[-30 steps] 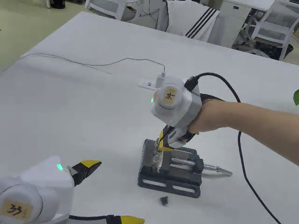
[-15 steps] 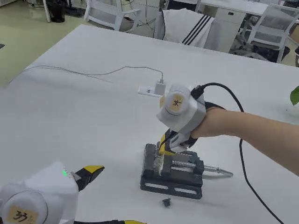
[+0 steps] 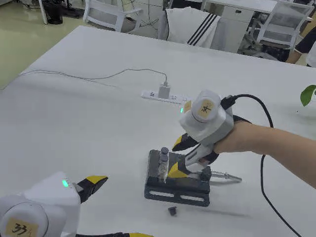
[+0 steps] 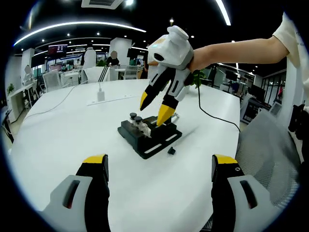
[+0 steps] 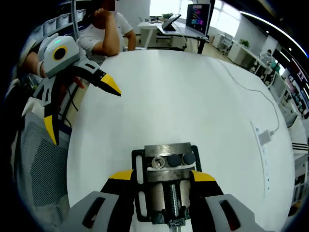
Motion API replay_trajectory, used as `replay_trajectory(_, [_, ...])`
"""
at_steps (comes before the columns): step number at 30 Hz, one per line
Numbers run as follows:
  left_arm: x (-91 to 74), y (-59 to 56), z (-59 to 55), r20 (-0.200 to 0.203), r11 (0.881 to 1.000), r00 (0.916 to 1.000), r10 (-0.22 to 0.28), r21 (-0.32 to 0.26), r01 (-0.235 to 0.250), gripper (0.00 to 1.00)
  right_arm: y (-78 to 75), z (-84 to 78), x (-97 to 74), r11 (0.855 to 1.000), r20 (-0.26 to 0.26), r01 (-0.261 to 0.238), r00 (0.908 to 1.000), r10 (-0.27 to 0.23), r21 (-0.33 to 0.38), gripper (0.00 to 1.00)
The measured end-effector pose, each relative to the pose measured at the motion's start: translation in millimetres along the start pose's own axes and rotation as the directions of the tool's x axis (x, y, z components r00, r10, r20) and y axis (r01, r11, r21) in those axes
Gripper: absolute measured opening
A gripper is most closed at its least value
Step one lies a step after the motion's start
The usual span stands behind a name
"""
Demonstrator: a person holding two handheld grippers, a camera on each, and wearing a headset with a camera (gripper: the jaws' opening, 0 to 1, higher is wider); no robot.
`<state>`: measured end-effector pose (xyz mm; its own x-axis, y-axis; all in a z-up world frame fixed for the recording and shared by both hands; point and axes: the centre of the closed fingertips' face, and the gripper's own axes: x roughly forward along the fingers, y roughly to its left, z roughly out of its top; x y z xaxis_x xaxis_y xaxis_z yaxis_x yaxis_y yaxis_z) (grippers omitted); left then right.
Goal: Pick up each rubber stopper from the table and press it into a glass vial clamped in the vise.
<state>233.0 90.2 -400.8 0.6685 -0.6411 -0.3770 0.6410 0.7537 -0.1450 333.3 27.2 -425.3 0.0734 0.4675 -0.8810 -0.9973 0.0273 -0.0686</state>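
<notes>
Right gripper [image 3: 180, 157] is hovering, jaws spread and empty, over the vise [image 3: 173, 191]; left gripper [image 4: 159, 160] is hanging spread, well apart.

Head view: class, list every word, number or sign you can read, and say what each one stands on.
"33": handwritten on the sticker on the left gripper.
"34": handwritten and tilted, on the second sticker on the right gripper.
Power strip: any marking is too small to read.
</notes>
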Motion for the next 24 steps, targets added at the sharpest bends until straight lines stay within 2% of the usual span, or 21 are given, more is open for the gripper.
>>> replay_trajectory(2, [1.0, 0.8, -0.1, -0.005, 1.0, 1.0, -0.003, 0.007, 0.003, 0.87, 2.7, 0.5, -0.9, 0.999, 0.04, 0.012, 0.9991, -0.014, 0.045, 0.48])
replay_trajectory(9, [2.7, 2.9, -0.6, -0.019, 1.0, 0.9997, -0.014, 0.021, 0.014, 0.87, 11.3, -13.1, -4.3, 0.997, 0.056, 0.033, 0.9978, -0.037, 0.075, 0.75])
replay_trajectory(15, [2.1, 4.4, -1.6, -0.027, 0.999, 0.9995, -0.017, 0.028, 0.018, 0.87, 21.5, -23.1, -4.6, 0.992, 0.079, 0.026, 0.9962, -0.037, 0.125, 0.98])
replay_trajectory(22, [2.4, 4.6, -3.2, -0.033, 0.999, 0.9993, -0.019, 0.032, 0.02, 0.87, 32.1, -26.5, 0.6, 0.988, 0.088, 0.019, 0.9956, -0.033, 0.156, 0.97])
replay_trajectory(24, [2.4, 3.9, -2.8, -0.031, 0.999, 0.9993, -0.019, 0.032, 0.02, 0.87, 35.1, -26.6, 0.9, 0.989, 0.085, 0.012, 0.996, -0.025, 0.149, 0.87])
